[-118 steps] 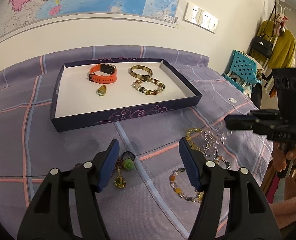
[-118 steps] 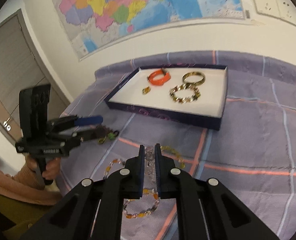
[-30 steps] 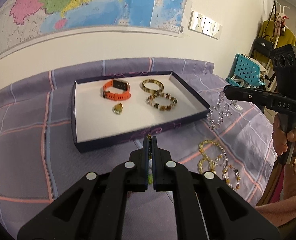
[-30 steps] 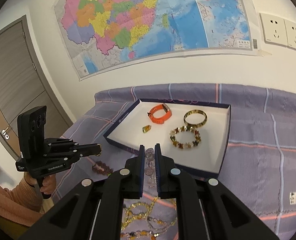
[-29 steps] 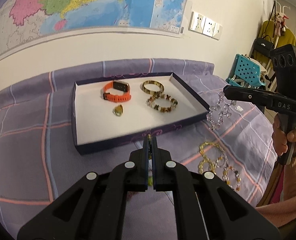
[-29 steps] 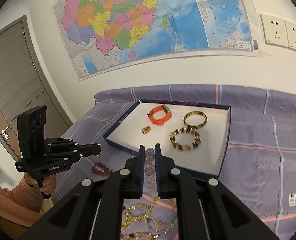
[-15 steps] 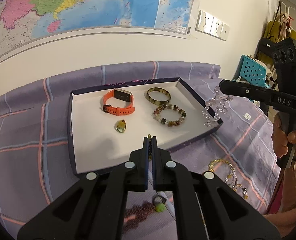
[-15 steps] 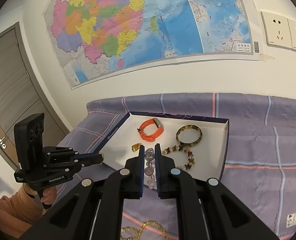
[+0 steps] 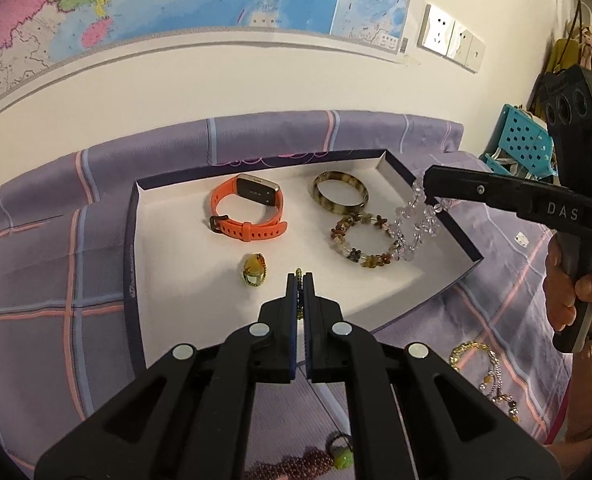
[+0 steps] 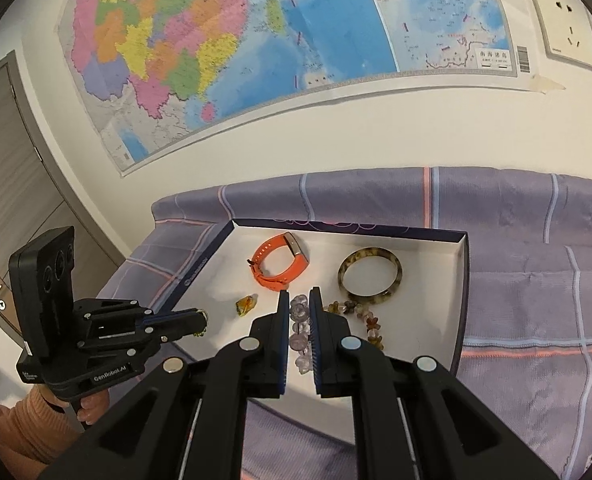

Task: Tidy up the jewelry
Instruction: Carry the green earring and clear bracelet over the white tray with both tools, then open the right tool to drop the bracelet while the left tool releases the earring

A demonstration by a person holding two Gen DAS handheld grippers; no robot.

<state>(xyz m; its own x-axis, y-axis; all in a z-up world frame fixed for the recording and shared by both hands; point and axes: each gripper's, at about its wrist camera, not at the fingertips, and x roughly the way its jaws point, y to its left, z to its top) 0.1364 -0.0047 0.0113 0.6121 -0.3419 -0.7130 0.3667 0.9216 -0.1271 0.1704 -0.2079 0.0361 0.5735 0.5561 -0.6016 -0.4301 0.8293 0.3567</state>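
Observation:
A dark blue tray (image 9: 129, 240) (image 10: 462, 300) with a white floor lies on the purple bedspread. In it are an orange watch band (image 9: 247, 212) (image 10: 281, 266), a tortoiseshell bangle (image 9: 340, 198) (image 10: 370, 276), a brown bead bracelet (image 9: 360, 240) (image 10: 372, 326) and an amber pendant (image 9: 253, 270) (image 10: 245, 304). My left gripper (image 9: 300, 280) (image 10: 203, 320) is shut on a small gold piece (image 9: 299, 272), above the tray's near part. My right gripper (image 10: 298, 300) (image 9: 426, 190) is shut on a clear crystal bracelet (image 9: 416, 228) (image 10: 300, 320) that dangles over the tray's right side.
Gold and bead bracelets (image 9: 480, 364) lie on the bedspread (image 9: 35, 320) right of the tray. A maroon bead string with a green bead (image 9: 342, 458) shows below my left gripper. A wall with a map stands behind the bed. A teal chair (image 9: 524, 148) is at far right.
Both grippers have moved forward from over the bedspread to over the tray, each still shut on its piece. The crystal bracelet now hangs above the tray's right side.

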